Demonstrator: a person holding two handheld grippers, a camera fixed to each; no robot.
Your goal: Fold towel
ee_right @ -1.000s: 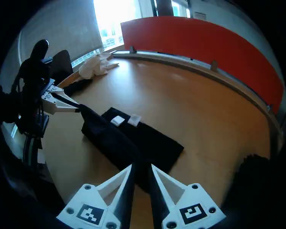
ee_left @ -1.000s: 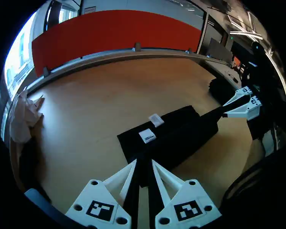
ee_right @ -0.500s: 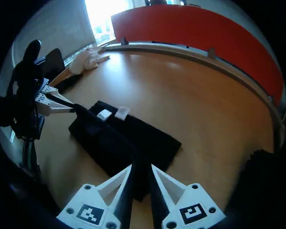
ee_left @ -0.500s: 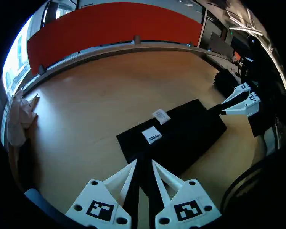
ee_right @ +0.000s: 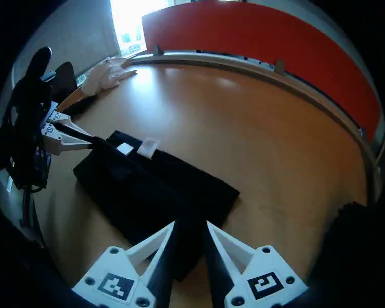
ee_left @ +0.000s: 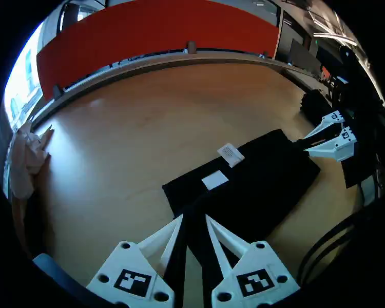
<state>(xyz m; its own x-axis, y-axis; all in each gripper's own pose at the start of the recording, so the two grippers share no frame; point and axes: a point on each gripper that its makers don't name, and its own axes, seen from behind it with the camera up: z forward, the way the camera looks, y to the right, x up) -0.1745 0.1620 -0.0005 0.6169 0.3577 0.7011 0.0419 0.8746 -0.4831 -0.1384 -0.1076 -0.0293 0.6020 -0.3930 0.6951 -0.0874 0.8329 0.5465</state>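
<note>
The towel [ee_left: 259, 179] is laid out black on the table [ee_left: 136, 118], and its long axis is seen to run from one gripper to the other. Its near left corner is pinched between the pressed-together fingers of the left gripper [ee_left: 194, 218], its near right corner likewise by the right gripper [ee_right: 189, 226]. The far long edge, marked by two labels [ee_left: 231, 154], is judged the target: the held edge is to be carried across the short axis, neither hand being nearer.
</note>
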